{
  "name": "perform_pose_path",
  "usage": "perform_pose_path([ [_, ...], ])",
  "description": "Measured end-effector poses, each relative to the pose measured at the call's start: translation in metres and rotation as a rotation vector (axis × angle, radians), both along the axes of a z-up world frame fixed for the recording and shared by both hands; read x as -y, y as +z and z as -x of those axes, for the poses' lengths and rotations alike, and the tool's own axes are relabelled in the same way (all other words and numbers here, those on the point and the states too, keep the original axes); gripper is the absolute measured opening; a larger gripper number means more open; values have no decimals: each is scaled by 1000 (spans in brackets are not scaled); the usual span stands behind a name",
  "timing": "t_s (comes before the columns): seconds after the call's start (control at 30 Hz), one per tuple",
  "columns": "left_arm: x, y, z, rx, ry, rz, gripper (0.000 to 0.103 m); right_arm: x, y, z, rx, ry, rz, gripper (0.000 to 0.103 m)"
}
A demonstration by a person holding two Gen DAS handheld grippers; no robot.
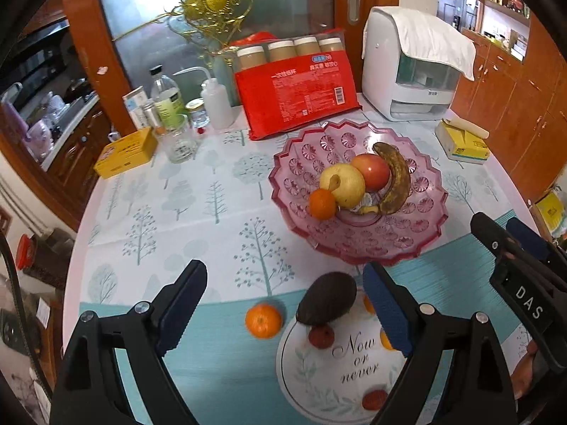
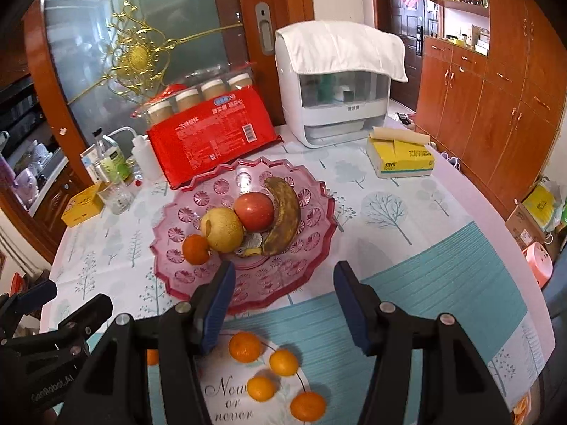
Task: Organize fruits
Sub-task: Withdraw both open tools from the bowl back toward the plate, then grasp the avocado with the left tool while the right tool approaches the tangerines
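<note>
Avocado (image 1: 326, 299) lies between open left tool (image 1: 287, 304) fingers.

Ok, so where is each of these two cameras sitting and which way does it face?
Left wrist: on the left gripper, angled down at the avocado and pink bowl; its open fingers and the right gripper show.
Right wrist: on the right gripper, angled down at the bowl and tangerines; its open fingers and the left gripper show.
Shared: bowl, table.
</note>
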State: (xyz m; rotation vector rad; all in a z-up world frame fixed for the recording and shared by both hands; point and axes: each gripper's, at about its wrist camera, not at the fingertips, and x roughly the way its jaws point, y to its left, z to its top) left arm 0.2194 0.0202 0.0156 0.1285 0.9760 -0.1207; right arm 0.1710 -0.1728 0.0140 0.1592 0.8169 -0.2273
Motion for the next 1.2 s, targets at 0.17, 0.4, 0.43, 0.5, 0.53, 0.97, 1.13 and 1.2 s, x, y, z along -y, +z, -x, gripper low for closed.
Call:
perform_pose_path([
  [0.17, 0, 8, 31, 9, 46, -13, 89, 5, 11, 24, 21, 37, 2, 58],
  [0.4, 3, 12, 72, 11, 93, -13, 89, 17, 17, 53, 32, 91, -7, 58],
  [0.43, 4, 13, 78, 12, 100, -12, 89, 19, 17, 57, 32, 98, -6, 58],
  [0.5, 5, 15, 88, 16, 114, -14, 89, 23, 17, 64, 31, 112, -6, 58],
  [0.53, 6, 16, 93, 21, 120, -14, 89, 25, 17, 68, 33, 118, -3, 58],
  [0.97, -8, 14, 124, 33, 115, -43, 89, 21, -7, 95, -8, 229, -33, 58],
  [1.13, -19, 12, 117, 30, 44, -55, 89, 11, -17, 98, -32, 265, -44, 58],
  [1.2, -21, 10, 111, 23, 9, -67, 89, 9, -23, 99, -45, 257, -46, 58],
])
